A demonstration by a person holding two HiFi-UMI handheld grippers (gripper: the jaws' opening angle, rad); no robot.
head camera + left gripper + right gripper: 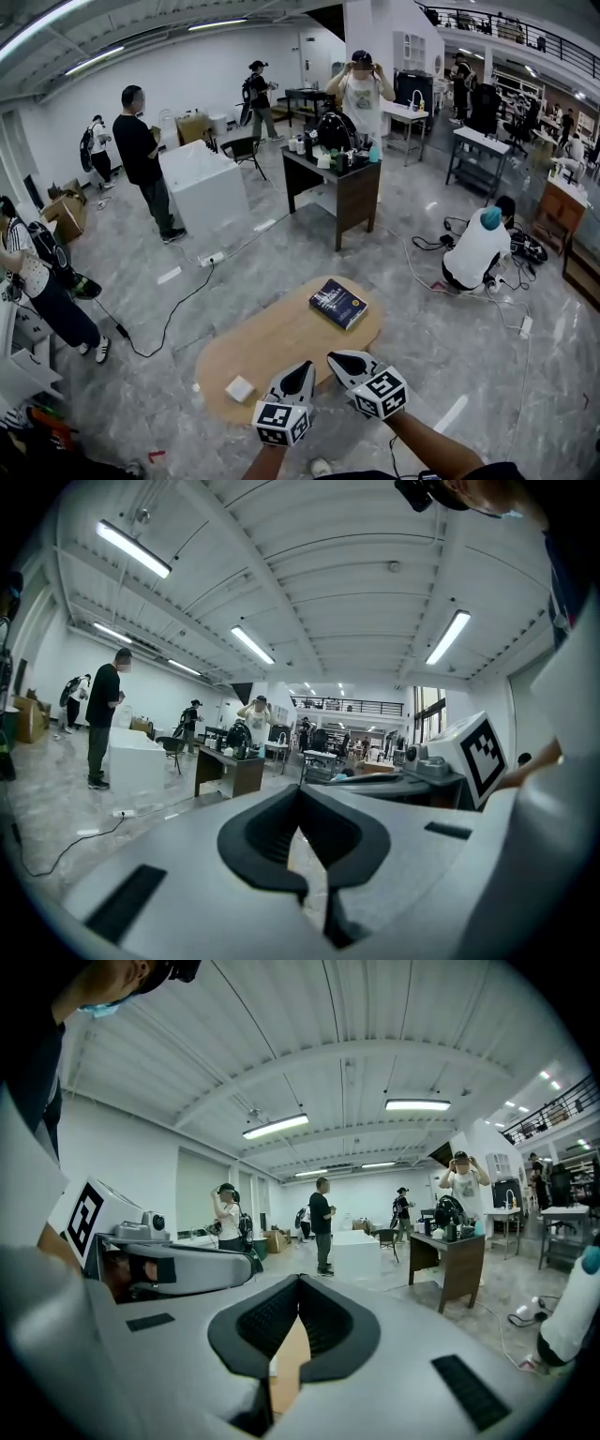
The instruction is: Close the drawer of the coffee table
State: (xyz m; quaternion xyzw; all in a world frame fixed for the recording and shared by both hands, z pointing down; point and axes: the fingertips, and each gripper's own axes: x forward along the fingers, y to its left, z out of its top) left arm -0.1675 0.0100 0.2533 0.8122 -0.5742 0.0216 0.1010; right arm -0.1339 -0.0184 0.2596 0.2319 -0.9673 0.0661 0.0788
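The oval wooden coffee table (281, 345) stands on the grey floor just ahead of me in the head view; no drawer shows from this angle. My left gripper (302, 367) and right gripper (339, 358) hover side by side over the table's near edge, both pointing forward. Each is shut with its fingertips touching and nothing between them. In the left gripper view the left gripper (300, 794) looks out level across the room. The right gripper (299, 1283) shows a strip of the wooden coffee table (289, 1363) through the gap behind its tips.
A dark blue book (338, 303) lies on the table's far right end and a small white box (240, 387) at its near left. A black cable (169, 319) runs over the floor at left. Beyond stand a dark desk (333, 187), a white cabinet (206, 187) and several people; one crouches (476, 248) at right.
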